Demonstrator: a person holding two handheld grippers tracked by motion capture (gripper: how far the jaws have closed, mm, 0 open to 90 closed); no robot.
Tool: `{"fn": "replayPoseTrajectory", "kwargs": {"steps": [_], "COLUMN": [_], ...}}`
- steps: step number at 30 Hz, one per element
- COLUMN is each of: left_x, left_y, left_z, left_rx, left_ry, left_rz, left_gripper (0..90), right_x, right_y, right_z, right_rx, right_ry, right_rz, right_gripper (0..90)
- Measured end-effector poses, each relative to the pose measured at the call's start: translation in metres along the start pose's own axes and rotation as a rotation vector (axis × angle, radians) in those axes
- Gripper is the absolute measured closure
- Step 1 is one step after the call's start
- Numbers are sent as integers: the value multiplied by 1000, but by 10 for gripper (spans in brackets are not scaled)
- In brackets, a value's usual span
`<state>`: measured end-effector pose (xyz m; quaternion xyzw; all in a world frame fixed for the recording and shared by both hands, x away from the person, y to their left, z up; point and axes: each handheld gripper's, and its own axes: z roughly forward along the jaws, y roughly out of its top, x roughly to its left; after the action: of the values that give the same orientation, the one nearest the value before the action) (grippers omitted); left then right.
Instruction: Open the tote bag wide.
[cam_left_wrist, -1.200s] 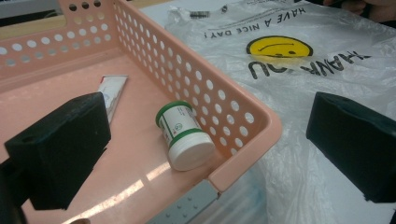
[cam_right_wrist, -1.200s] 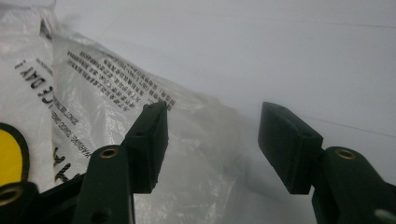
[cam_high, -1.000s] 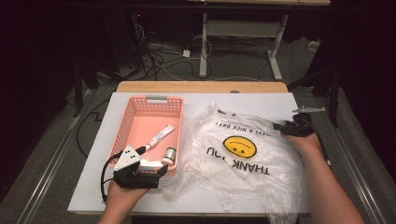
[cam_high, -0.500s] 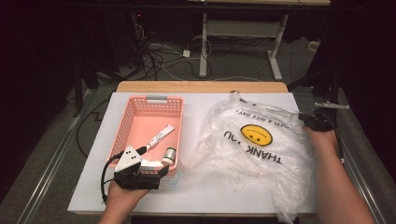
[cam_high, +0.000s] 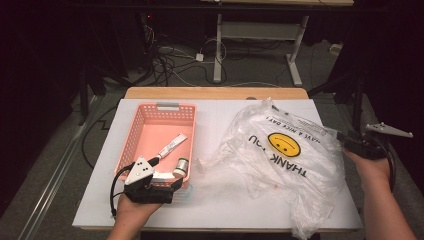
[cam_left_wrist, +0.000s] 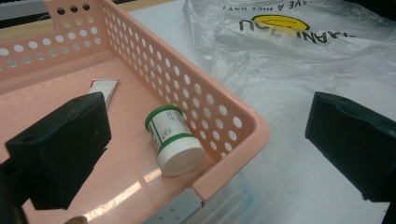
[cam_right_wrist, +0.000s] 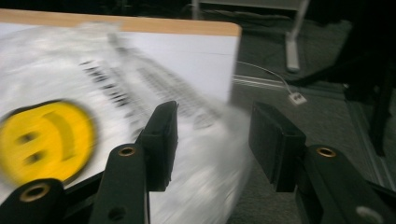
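Note:
A clear plastic bag (cam_high: 280, 165) with a yellow smiley and "THANK YOU" print lies crumpled on the right half of the white table (cam_high: 215, 120). My right gripper (cam_high: 346, 140) hangs at the bag's right edge, by the table's right side. In the right gripper view its jaws (cam_right_wrist: 212, 140) stand apart over the blurred bag (cam_right_wrist: 70, 93). A pink perforated basket (cam_high: 167, 106) at the left holds a white tube (cam_high: 170, 145) and a green-lidded white jar (cam_high: 181, 166). My left gripper (cam_left_wrist: 205, 135) is open, straddling the basket's near right corner (cam_left_wrist: 233, 135), one jaw inside next to the jar (cam_left_wrist: 175, 140).
The table's right edge and the dark floor with cables (cam_right_wrist: 289, 88) lie just beyond my right gripper. A desk frame (cam_high: 260, 30) stands behind the table. Bare white tabletop (cam_high: 230, 200) runs along the front between basket and bag.
The bag and my right gripper have moved steadily to the right, the bag stretching toward the table's right edge. The left gripper has stayed at the basket corner.

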<state>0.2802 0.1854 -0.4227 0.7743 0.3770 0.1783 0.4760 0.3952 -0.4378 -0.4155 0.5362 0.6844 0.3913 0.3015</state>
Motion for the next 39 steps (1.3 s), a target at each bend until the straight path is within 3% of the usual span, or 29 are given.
{"fn": "replayPoseTrajectory", "kwargs": {"steps": [5, 6, 7, 8, 12, 13, 14, 17, 18, 19, 22, 24, 25, 26, 27, 28, 33, 39], "left_x": [2, 2, 2, 2, 1, 0, 0, 0, 0, 0, 1, 1, 2, 2, 2, 2, 2, 2], "left_y": [-1, -2, -2, -3, -1, -1, -2, -2, -2, -2, -2, -2, -2, -2, -2, -2, -2, -2], "left_z": [-1, -2, -2, -3, -3, -2, -1, 1, 1, 1, 1, 1, 1, 1, 1, 1, 0, 0], "left_rx": [0, -1, -2, -4, -9, -4, -1, 6, 7, 5, 5, 5, 5, 5, 5, 5, 2, 2], "left_ry": [3, 5, 4, 5, 1, -1, -2, -9, -10, -10, -9, -9, -9, -10, -10, -10, -10, -13], "left_rz": [-7, -10, -10, -10, -5, 1, 5, 9, 9, 9, 9, 10, 8, 8, 9, 9, 11, 9], "left_gripper": [0, 0, 0, 0, 0, 0, 0, 0, 0, 0, 0, 0, 0, 0, 0, 0, 0, 0], "right_x": [46, 71, 71, 80, 127, 142, 142, 158, 164, 164, 156, 151, 151, 150, 151, 153, 168, 183], "right_y": [-25, -40, -40, -45, -67, -73, -73, -83, -90, -90, -99, -103, -103, -104, -105, -105, -102, -100], "right_z": [-43, -58, -58, -62, -82, -86, -86, -84, -79, -79, -72, -71, -71, -72, -72, -73, -76, -79], "right_rx": [17, 27, 27, 31, 29, 37, 37, 81, 118, 118, 169, 196, 196, 203, 210, 211, 201, 187], "right_ry": [97, 147, 147, 161, 254, 290, 290, 328, 309, 309, 249, 259, 259, 266, 272, 277, 297, 326], "right_rz": [-65, -85, -85, -96, -125, -139, -139, -133, -155, -155, -161, -157, -157, -159, -187, -192, -243, -291], "right_gripper": [532, 532, 532, 532, 496, 422, 422, 256, 225, 225, 419, 571, 571, 637, 771, 814, 898, 900]}}
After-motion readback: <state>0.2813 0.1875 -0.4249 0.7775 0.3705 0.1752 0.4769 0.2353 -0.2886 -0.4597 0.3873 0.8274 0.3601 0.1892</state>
